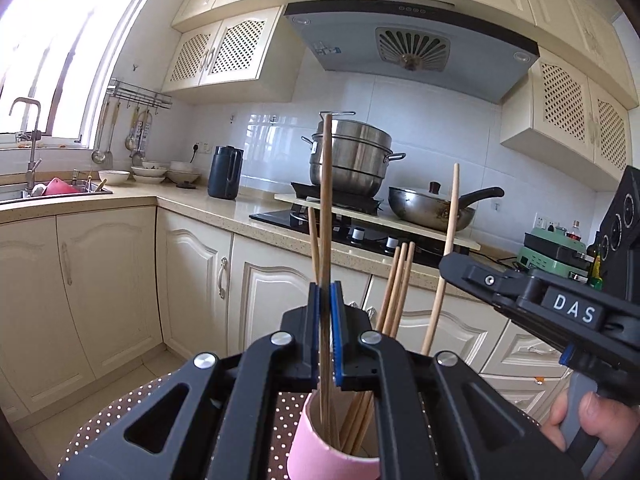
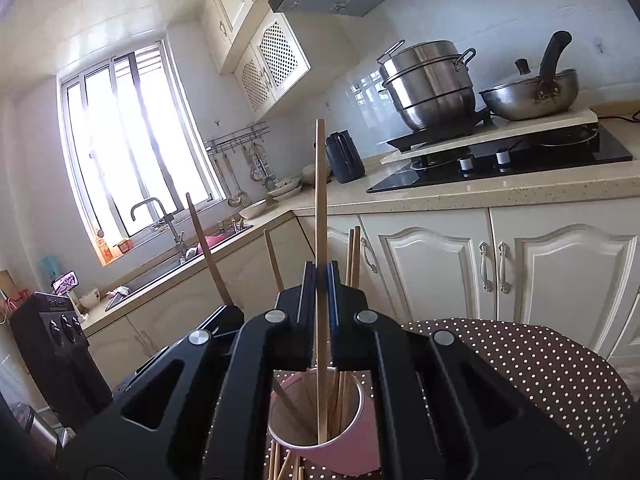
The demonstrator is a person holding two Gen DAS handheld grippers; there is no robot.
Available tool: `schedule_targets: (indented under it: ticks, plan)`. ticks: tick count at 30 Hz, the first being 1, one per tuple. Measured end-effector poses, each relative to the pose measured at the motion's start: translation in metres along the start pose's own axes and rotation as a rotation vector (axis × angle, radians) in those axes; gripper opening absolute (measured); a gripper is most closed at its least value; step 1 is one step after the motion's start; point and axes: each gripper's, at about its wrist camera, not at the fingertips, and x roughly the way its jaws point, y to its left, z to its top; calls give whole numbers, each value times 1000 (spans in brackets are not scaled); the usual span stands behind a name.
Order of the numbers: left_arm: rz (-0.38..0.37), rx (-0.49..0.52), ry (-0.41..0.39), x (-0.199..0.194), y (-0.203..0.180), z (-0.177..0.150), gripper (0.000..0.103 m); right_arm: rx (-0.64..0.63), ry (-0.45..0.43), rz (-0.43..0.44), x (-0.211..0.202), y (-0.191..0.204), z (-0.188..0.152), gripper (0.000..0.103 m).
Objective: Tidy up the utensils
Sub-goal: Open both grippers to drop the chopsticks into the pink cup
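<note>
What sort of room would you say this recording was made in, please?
A home kitchen, almost certainly. A range hood hangs over a black hob that carries a steel steamer pot and a wok. A sink with a tap sits under the window, amid cream cabinets.

Brown polka-dot tabletop (image 2: 540, 364) carries pink cup (image 2: 344, 456); loose chopsticks (image 2: 280, 466) lie beside cup.

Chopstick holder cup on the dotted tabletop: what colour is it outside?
Pink cup, clearest in the right wrist view.
</note>
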Motion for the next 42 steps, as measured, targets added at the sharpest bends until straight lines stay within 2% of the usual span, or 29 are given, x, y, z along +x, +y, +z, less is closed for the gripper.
schedule_targets:
  ticks: [11, 16, 17, 18, 20, 25, 31, 35, 37, 39, 41, 42]
  plan:
    - [-1, -27, 32, -17, 4, -14, 6, 26, 7, -13, -10, 1, -15, 6]
    - [-11, -48, 47, -22, 3, -17, 6, -5, 14, -23, -14, 6, -21, 6]
    - [-9, -50, 50, -22, 3, -18, 8, -7, 17, -26, -14, 6, -23, 6]
    - [-7, -51, 52, -23, 3, -19, 17, -4, 20, -30, -14, 6, -25, 6]
    - [4, -58, 58, -25, 4, -19, 25, -5, 30, -35, -13, 6, -29, 6]
    - [9, -53, 66, -28, 6, -18, 26, 11, 54, -29, -10, 6, -39, 6]
    - [43, -59, 83, -35, 13, -17, 34, 23, 70, -32, -10, 6, -44, 6]
    - [66, -71, 120, -38, 18, -18, 41, 55, 100, -45, -7, 4, -49, 7]
    - [36, -95, 167, -37, 23, -20, 42, 66, 111, -46, -8, 3, -50, 7]
    - [42, -102, 191, -39, 26, -24, 42, 74, 118, -53, -10, 3, -49, 7]
    - [46, -100, 216, -39, 27, -27, 43, 86, 131, -62, -11, 0, -47, 12]
    - [46, -96, 228, -41, 28, -29, 44, 89, 134, -67, -12, 0, -46, 18]
